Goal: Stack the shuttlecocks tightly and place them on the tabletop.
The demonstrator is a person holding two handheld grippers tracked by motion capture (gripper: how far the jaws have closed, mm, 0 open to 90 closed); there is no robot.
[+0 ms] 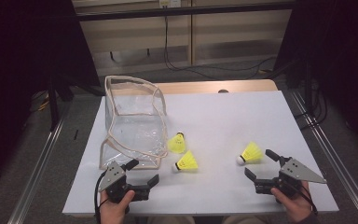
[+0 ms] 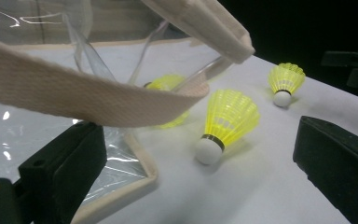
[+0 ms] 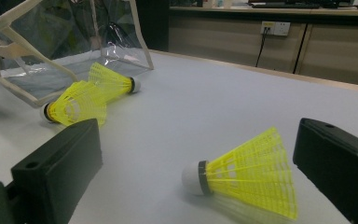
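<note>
Three yellow shuttlecocks lie on the white table (image 1: 214,116): one (image 1: 177,143) beside the clear bag (image 1: 133,122), one (image 1: 186,161) just in front of it, one (image 1: 251,153) to the right. My left gripper (image 1: 144,171) stands open at the bag's front corner, nothing between its jaws; in the left gripper view the bag's cream strap (image 2: 88,100) hangs over the near jaw and the middle shuttlecock (image 2: 226,122) lies ahead. My right gripper (image 1: 260,164) is open just behind the right shuttlecock (image 3: 249,176), which lies on its side between the jaws, untouched.
The clear plastic bag with cream trim stands open on the table's left part. A wooden strip (image 1: 214,87) runs along the far table edge. Metal rails (image 1: 324,154) flank the table; cables (image 1: 200,70) lie on the floor behind.
</note>
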